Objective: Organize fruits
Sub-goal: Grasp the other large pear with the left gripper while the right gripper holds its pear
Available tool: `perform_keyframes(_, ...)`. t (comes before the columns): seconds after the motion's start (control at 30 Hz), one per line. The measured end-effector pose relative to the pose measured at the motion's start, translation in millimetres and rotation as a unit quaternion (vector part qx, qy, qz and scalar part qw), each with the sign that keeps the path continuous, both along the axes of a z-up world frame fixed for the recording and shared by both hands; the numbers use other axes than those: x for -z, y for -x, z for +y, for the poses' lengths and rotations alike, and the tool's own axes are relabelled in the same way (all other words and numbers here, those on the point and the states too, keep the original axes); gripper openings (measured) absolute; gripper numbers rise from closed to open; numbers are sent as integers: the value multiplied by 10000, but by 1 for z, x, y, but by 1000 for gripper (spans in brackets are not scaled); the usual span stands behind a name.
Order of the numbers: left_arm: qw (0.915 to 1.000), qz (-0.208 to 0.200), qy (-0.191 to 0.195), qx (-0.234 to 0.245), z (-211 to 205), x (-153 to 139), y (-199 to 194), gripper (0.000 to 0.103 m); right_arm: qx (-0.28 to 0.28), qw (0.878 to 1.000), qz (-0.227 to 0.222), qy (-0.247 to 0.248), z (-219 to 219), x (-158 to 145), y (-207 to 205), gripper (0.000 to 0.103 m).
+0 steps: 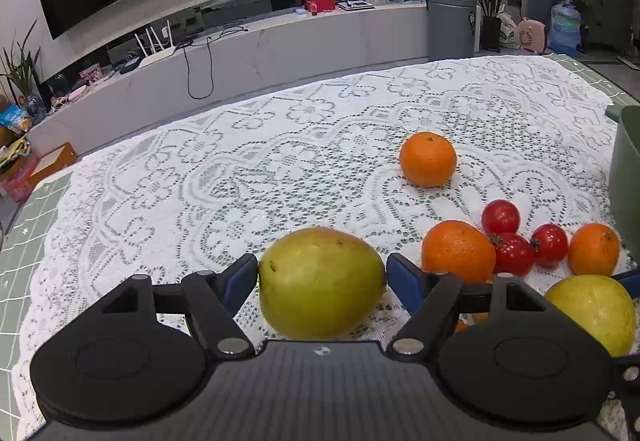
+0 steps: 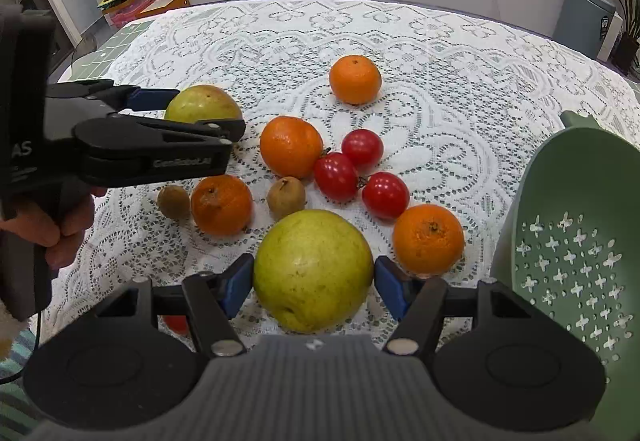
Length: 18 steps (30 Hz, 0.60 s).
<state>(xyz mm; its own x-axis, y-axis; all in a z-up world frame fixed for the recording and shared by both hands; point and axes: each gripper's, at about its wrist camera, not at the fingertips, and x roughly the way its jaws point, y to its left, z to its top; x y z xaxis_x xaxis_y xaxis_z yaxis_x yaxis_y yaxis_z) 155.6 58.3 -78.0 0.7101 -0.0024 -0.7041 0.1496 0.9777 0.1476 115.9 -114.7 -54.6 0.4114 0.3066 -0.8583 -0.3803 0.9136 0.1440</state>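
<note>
Left gripper (image 1: pixel 322 277) has its blue pads (image 1: pixel 240 281) set against either flank of a round yellow-green pear (image 1: pixel 320 287) — clamped on it, as far as the left wrist view shows, with the fruit resting on the white lace tablecloth (image 1: pixel 240 169). The right wrist view shows the same tool from the side (image 2: pixel 200 117), reaching in from the left, held in the person's left hand (image 2: pixel 60 229).

Taking the green perforated plastic colander (image 2: pixel 576 241) as the landmark, this pear lies farthest left of it, with the whole fruit cluster between. Closer to the colander come two small brown fruits (image 2: pixel 286 197), a dimpled orange (image 2: pixel 221 205) and a larger orange (image 2: pixel 291 147), then three glossy red tomatoes (image 2: pixel 336 177), and a lone orange (image 2: pixel 355 79) farther back on the cloth.

Right gripper (image 2: pixel 314 283) brackets a second, larger yellow-green pear (image 2: pixel 314 271); its blue pads (image 2: pixel 390 291) appear to touch both sides, so I judge it gripped. One more orange (image 2: pixel 429 239) sits just beside this pear, toward the colander.

The move ahead turns on direction: the colander stands immediately right of the right gripper's pear, so the right hand is much the nearer — a short carry rightward over that last orange and the rim. Both pears are near-round, so the long axis matters little.
</note>
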Motion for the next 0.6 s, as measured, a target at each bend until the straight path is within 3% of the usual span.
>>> perform_keyframes(0.6, 9986, -219, 343, -352, 4, -13, 25, 80, -47, 9998, -174, -75, -3, -9, 8, 63)
